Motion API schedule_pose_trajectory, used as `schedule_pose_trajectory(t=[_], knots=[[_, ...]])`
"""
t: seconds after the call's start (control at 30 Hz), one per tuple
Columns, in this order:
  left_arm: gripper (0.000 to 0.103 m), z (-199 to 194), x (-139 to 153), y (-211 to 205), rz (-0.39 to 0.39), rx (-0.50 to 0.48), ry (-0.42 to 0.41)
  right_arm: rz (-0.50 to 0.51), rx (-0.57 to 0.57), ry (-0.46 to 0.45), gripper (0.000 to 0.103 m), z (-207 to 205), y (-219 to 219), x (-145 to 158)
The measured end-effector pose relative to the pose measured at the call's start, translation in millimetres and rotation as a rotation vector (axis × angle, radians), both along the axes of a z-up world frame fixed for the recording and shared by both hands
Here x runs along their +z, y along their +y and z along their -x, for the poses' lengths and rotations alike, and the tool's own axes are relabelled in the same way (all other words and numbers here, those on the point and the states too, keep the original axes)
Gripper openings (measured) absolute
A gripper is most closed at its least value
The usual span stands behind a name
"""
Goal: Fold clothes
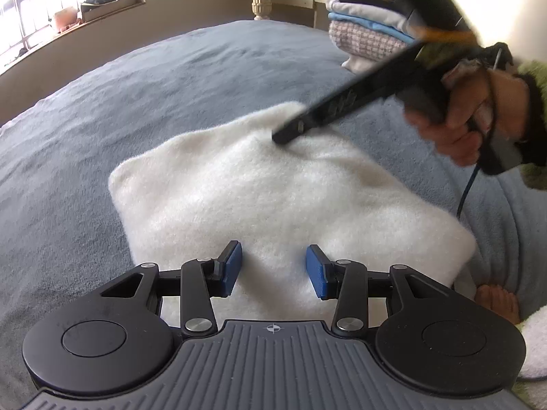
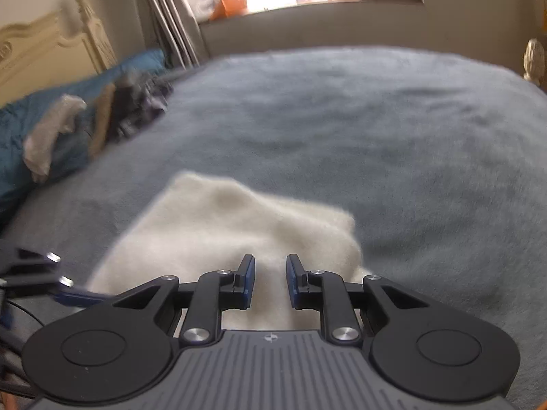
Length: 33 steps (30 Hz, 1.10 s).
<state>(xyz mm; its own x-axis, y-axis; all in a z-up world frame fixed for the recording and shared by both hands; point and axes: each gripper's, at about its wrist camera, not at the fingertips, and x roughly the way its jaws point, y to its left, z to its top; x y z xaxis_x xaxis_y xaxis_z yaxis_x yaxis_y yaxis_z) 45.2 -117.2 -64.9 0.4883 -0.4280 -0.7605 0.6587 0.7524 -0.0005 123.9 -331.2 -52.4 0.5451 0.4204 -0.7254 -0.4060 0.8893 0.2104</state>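
Note:
A fluffy white garment (image 1: 273,201), folded into a rough square, lies on the grey-blue bed cover (image 1: 136,85). My left gripper (image 1: 273,270) is open and empty, just above the garment's near edge. My right gripper (image 1: 283,136) reaches in from the right, its tip at the garment's far edge. In the right wrist view the right gripper (image 2: 270,280) is open and empty over the white garment (image 2: 218,232), with the left gripper's finger (image 2: 78,295) at lower left.
A stack of folded clothes (image 1: 369,34) sits at the bed's far right corner. Unfolded clothes (image 2: 102,116) lie on a blue pillow (image 2: 68,126) by the headboard. A bedpost finial (image 1: 261,1), a windowsill and a desk lie beyond the bed.

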Motion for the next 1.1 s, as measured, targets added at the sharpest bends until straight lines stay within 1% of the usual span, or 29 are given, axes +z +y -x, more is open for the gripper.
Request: schedule_pose_trajectory(t=[0.1,0.27,0.37,0.47,0.57,0.63,0.73,0.8,0.83,0.97,1.03,1.1], knots=[[0.041,-1,0,1,0.004,0.002,0.003,0.042,0.010,0.000,0.021,-2,8,-5],[0.041,0,0,1,0.007,0.004,0.002,0.041,-0.009,-0.068,0.021,-11,10,13],[0.042,0,0,0,0.009,0.007,0.002,0.073,-0.034,-0.025,0.021,-22,10,-8],[0.042,-1,1,0,0.013,0.013,0.009,0.049,-0.049,-0.033,0.021,-22,6,-25],[0.041,-4,6,4,0.039,0.030,0.031,0.059,-0.050,-0.034,0.021,-21,7,-23],[0.041,-6,13,10,0.077,0.055,0.041,0.061,-0.050,-0.031,0.021,-21,8,-22],[0.041,-8,23,13,0.095,0.067,-0.009,0.059,-0.052,-0.031,0.021,-21,8,-23],[0.041,-13,24,14,0.083,0.080,-0.042,0.055,-0.056,-0.033,0.021,-21,7,-23],[0.041,-16,23,13,0.079,0.091,-0.039,0.054,-0.057,-0.034,0.021,-21,7,-23],[0.042,-25,2,10,0.036,0.117,0.013,0.051,-0.060,-0.037,0.021,-21,7,-24],[0.042,-21,-1,7,0.023,0.112,-0.016,0.052,-0.059,-0.038,0.021,-21,7,-24],[0.042,-20,-1,5,0.005,0.105,-0.028,0.050,-0.059,-0.040,0.021,-20,7,-24]])
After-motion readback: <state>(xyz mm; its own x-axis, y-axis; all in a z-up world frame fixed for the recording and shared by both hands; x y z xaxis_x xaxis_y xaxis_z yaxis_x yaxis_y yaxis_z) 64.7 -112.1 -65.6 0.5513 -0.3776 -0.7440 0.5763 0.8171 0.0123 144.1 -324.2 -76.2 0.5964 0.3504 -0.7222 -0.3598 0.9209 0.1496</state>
